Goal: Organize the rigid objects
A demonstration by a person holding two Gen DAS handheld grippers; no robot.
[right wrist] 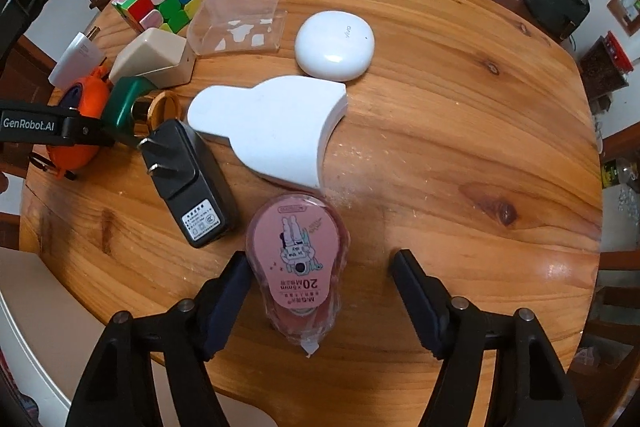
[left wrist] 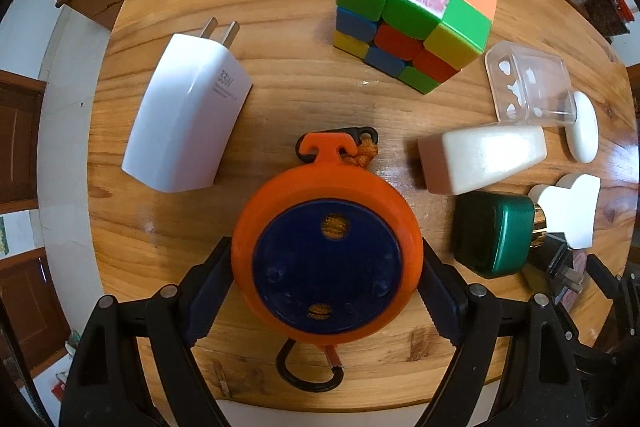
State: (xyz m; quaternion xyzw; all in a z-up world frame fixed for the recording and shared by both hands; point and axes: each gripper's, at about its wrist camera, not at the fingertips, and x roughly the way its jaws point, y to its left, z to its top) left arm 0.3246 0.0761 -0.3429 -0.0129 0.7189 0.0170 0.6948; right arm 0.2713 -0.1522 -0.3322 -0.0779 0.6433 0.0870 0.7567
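Observation:
In the left wrist view my left gripper [left wrist: 326, 287] is shut on an orange round reel with a dark blue face [left wrist: 326, 263], both pads against its sides, on the round wooden table [left wrist: 280, 7]. The reel also shows in the right wrist view [right wrist: 82, 107]. In the right wrist view my right gripper [right wrist: 320, 287] is open. A pink correction tape dispenser [right wrist: 298, 259] lies between its fingers, close to the left finger [right wrist: 230, 291] and apart from the right finger.
A white 33W charger [left wrist: 188, 119], a colour cube [left wrist: 416, 7], a clear plastic box [left wrist: 528, 87], a cream block [left wrist: 480, 159] and a green bottle [left wrist: 496, 233] lie around the reel. A black adapter [right wrist: 188, 183], a white curved piece [right wrist: 272, 131] and a white earbud case [right wrist: 334, 43] lie mid-table.

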